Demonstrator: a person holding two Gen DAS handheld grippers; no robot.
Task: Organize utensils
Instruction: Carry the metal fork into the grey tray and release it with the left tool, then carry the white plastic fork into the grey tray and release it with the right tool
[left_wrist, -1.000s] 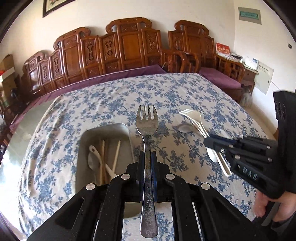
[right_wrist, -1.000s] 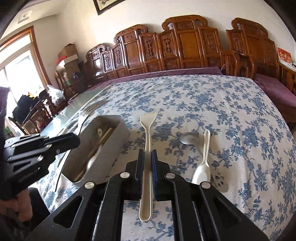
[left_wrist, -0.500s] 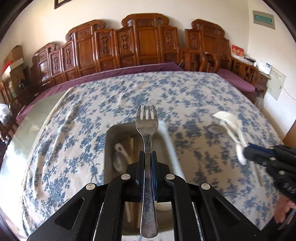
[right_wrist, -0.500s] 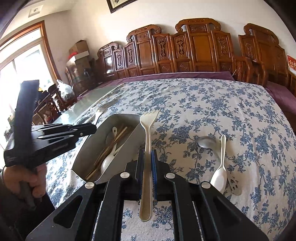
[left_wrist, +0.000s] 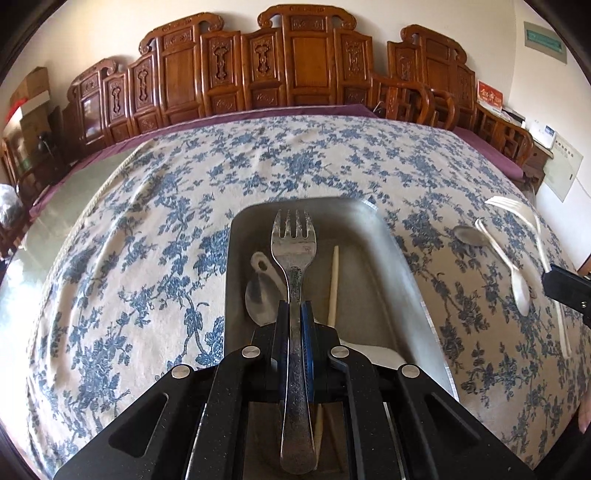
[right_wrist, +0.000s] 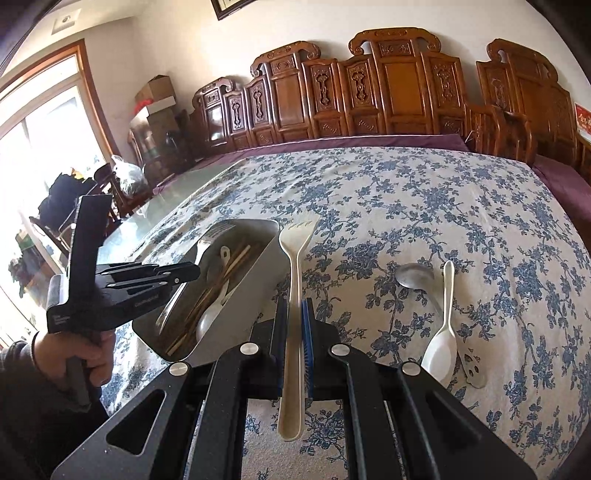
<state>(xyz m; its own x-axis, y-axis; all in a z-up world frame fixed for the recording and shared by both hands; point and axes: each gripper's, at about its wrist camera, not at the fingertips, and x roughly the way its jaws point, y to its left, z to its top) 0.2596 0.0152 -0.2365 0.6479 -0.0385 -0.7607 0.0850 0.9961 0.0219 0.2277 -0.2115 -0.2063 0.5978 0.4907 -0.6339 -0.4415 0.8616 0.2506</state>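
My left gripper (left_wrist: 294, 314) is shut on the handle of a metal fork (left_wrist: 293, 243), which hangs tines forward above the open metal tray (left_wrist: 402, 258). In the tray lie a white spoon (left_wrist: 262, 264), a metal spoon (left_wrist: 258, 299) and chopsticks (left_wrist: 334, 284). My right gripper (right_wrist: 294, 314) is shut on a white plastic fork (right_wrist: 295, 251), just right of the tray (right_wrist: 258, 266) and above the cloth. In the right wrist view the left gripper (right_wrist: 194, 271) reaches over the tray's near end. A metal spoon (right_wrist: 413, 275) and a white spoon (right_wrist: 441, 343) lie crossed on the cloth at the right.
A blue-flowered cloth (left_wrist: 147, 240) covers the table, with bare glass along its left edge (right_wrist: 177, 192). Carved wooden chairs (left_wrist: 295, 59) line the far side. A person's hand (right_wrist: 88, 350) grips the left tool's handle.
My left gripper has carried the metal fork leftward and down, from beside the tray's right wall to above its inside. The right gripper with the white fork has stayed about where it was.
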